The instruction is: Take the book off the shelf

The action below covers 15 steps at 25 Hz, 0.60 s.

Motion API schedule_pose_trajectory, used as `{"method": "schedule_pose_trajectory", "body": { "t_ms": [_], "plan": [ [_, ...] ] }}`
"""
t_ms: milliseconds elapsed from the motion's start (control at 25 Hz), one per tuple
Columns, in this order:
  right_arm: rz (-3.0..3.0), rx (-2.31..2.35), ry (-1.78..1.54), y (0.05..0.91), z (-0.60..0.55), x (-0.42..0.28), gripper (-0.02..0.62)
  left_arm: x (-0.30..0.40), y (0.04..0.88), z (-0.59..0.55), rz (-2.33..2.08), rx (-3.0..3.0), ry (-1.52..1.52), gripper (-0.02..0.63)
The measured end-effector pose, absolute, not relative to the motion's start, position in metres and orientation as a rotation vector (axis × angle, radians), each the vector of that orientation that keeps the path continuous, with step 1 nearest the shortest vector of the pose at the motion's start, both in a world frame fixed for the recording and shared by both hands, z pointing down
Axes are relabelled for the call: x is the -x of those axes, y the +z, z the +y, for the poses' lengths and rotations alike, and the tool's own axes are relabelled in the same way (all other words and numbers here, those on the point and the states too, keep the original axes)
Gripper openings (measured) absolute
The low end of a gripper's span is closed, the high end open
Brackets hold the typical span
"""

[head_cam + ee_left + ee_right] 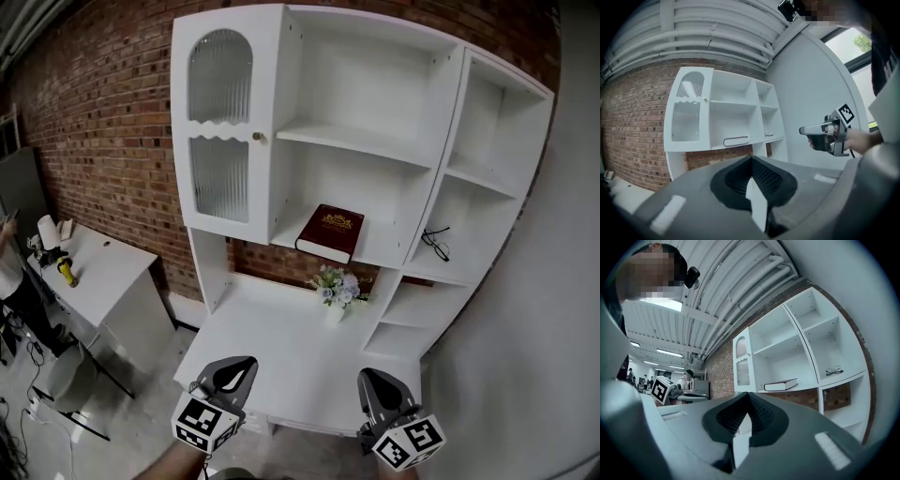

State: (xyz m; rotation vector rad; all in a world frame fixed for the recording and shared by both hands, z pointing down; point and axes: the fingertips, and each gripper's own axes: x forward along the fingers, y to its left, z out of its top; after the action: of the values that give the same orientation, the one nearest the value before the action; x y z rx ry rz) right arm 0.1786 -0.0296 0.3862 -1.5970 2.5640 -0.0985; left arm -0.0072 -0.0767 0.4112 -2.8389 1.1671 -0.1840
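Observation:
A dark red book point(330, 232) lies flat on the middle shelf of a white shelf unit point(370, 145); it also shows in the left gripper view as the book point(736, 140) and in the right gripper view as the book point(780, 385). Both grippers hang well short of the unit, over the front of its desk surface. My left gripper point(239, 367) is shut and empty, its jaws point(751, 159) meeting in a line. My right gripper point(373, 380) is shut too, with nothing between its jaws point(748, 394). It shows from the side as the right gripper point(808, 130).
A pair of glasses point(434, 244) lies in the compartment right of the book. A small vase of flowers point(337, 291) stands on the desk surface point(272, 347) under the book. A ribbed glass door point(220, 141) closes the unit's left side. A grey table point(103, 267) stands left.

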Motion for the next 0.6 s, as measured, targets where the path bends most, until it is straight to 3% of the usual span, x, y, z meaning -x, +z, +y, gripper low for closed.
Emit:
{"method": "schedule_pose_trajectory", "body": {
  "t_ms": [600],
  "plan": [
    [2.621, 1.515, -0.214, 0.409, -0.108, -0.143, 0.021, 0.036, 0.429, -0.140, 1.234, 2.857, -0.236, 0.000]
  ]
}}
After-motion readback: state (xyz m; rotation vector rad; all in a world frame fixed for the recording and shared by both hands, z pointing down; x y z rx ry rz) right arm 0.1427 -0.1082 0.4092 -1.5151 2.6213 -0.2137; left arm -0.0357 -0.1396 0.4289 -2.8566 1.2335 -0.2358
